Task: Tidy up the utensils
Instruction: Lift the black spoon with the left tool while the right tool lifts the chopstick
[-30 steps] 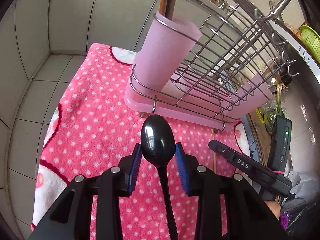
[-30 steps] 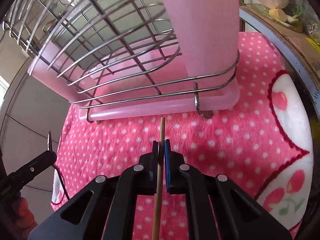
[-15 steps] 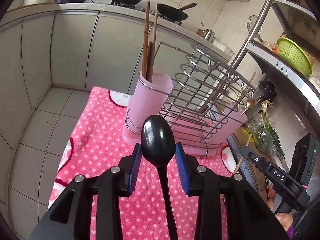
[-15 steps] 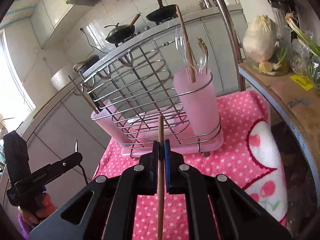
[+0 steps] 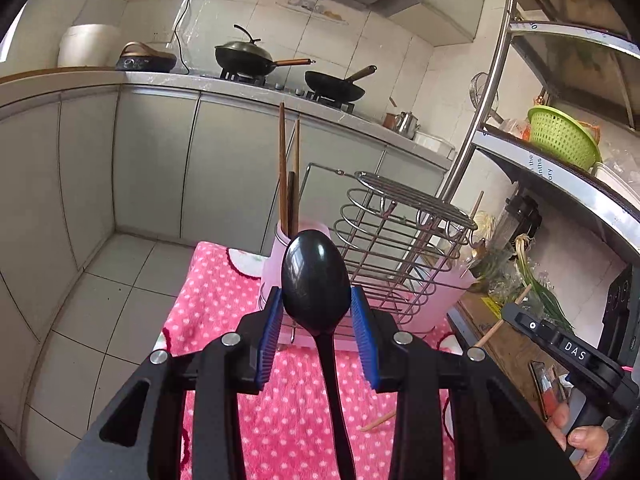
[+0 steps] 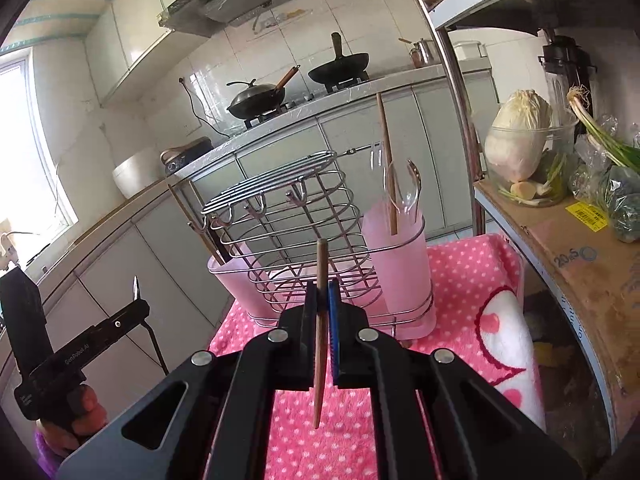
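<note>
My left gripper [image 5: 316,314] is shut on a black spoon [image 5: 316,276], blue pads against the sides of its bowl, handle running back toward me. My right gripper [image 6: 322,300] is shut on a wooden chopstick [image 6: 320,344] that stands nearly upright. Ahead and below stands a wire rack [image 6: 280,216] with a pink cup at each end. The left cup [image 5: 276,256] holds dark chopsticks [image 5: 286,168]. The right cup [image 6: 400,264] holds one chopstick and clear plastic cutlery. Each wrist view shows the other gripper [image 5: 568,356] [image 6: 100,336] off to the side, clear of the rack.
The rack stands on a pink polka-dot cloth [image 6: 460,276]. To the right, a metal shelf post [image 6: 460,100] and a cardboard-topped shelf [image 6: 568,256] carry a cabbage [image 6: 518,136] and greens. A counter with woks [image 5: 244,58] runs behind, and a tiled floor [image 5: 100,300] lies to the left.
Both grippers have risen and tipped upward, still holding spoon and chopstick. The rack has dropped lower and smaller in both views, and the counter and stove have come into sight.
</note>
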A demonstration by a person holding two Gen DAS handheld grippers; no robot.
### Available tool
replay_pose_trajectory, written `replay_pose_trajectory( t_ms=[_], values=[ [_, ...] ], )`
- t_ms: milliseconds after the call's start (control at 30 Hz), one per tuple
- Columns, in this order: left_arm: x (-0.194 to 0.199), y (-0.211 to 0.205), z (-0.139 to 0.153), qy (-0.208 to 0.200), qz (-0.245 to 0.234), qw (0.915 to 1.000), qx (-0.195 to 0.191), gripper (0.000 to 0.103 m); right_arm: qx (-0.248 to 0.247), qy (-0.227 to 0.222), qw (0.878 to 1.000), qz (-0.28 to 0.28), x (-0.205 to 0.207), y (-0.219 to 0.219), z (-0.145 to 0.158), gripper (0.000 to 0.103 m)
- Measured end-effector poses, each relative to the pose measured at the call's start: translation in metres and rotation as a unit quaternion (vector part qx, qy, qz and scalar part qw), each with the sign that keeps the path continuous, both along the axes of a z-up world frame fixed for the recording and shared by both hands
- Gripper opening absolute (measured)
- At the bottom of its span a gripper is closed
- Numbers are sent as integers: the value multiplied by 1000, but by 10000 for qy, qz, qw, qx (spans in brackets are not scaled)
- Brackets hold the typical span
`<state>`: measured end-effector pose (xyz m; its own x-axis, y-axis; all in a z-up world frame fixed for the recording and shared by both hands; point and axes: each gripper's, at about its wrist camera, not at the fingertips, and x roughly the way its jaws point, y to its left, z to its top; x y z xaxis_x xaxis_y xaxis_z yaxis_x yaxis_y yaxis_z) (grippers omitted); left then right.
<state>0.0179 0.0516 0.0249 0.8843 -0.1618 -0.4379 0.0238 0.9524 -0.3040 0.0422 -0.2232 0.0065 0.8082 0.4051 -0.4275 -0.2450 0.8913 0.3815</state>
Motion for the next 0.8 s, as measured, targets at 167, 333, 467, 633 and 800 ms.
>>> replay_pose_trajectory(
  t_ms=[167,333,467,633,800],
  values=[
    [-6,1,10,-191,106,9997,48,34,-12,-129,9999,-58,-8,-6,12,6],
    [-11,4,18,-290,200,9994,71,34,-84,-225,9996,-140,-10,-13,20,6],
    [-14,6,25,-379,273,9988,124,34,-76,-262,9995,-174,-13,-17,26,6],
    [-18,9,37,-559,368,9977,140,34,-176,-449,9986,-227,-22,-18,40,6],
    [-22,10,53,-823,473,9951,273,34,-259,-705,9968,-287,-29,-21,59,6]
  ],
)
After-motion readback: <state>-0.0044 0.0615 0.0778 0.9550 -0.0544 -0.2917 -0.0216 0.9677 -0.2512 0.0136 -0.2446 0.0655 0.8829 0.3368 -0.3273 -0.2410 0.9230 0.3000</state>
